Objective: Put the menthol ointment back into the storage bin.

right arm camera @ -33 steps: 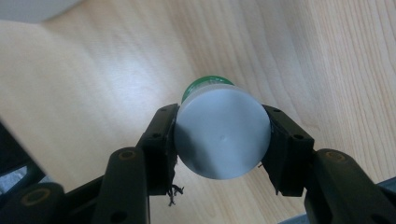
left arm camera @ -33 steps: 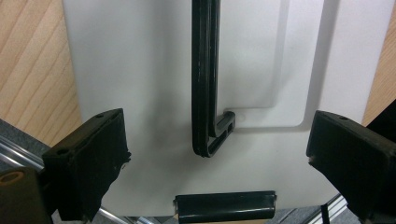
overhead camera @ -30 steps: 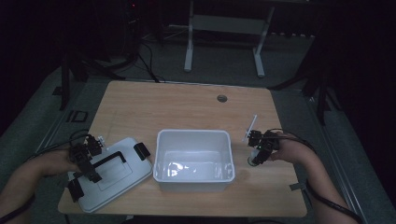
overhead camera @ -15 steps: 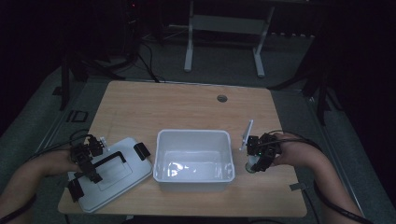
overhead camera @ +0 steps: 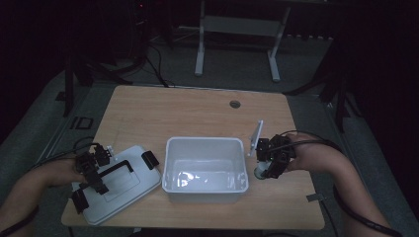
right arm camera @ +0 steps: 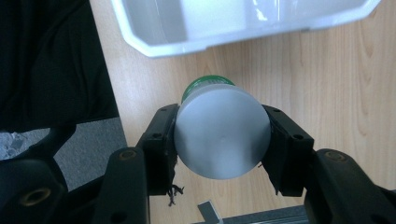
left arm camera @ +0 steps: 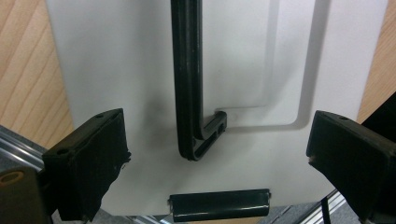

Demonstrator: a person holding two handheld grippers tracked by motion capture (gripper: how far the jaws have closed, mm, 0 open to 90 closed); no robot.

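Since a second ago right gripper [overhead camera: 267,165] lifts white jar [right arm camera: 222,136], clamped, beside bin [overhead camera: 205,143]; its view shows us green label; left gripper [left arm camera: 219,154] gapes over lid [left arm camera: 140,56] handle [left arm camera: 187,79]

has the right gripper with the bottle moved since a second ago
Yes. The right gripper, shut on the white bottle, has shifted toward the white bin and lifted off the table.
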